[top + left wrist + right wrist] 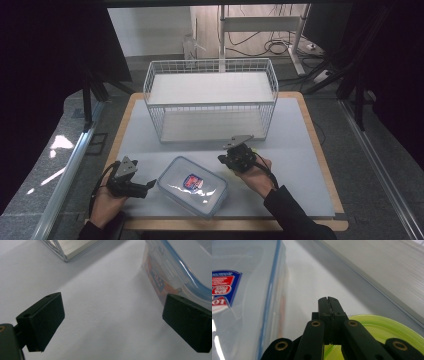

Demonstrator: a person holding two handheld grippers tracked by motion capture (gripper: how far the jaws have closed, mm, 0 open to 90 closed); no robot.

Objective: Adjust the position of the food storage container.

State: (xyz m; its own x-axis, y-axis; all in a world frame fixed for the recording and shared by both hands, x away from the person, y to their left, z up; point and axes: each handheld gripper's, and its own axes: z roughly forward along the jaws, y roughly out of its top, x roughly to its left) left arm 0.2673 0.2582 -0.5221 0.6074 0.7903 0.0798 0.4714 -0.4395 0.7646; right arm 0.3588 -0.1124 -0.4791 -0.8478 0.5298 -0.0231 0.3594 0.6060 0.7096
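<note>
A clear plastic box (192, 186) with a blue-sealed lid and a red and blue sticker lies at the front middle of the white mat. My left gripper (150, 186) sits at the box's left side, low over the mat, jaws wide open. In the left gripper view (112, 322) the box (180, 267) lies just past the right-hand jaw, with only mat between the jaws. My right gripper (223, 158) rests at the box's far right corner with its jaws pressed together (328, 301). A translucent yellow-green disc (382, 327) lies beneath and beside it; I cannot tell whether it is pinched.
A white wire rack (210, 100) with two shelf boards stands on the mat behind the box; its corner (67, 250) shows ahead of the left gripper. The wooden table edge (320, 150) frames the mat. Bare mat lies to the right of the right hand.
</note>
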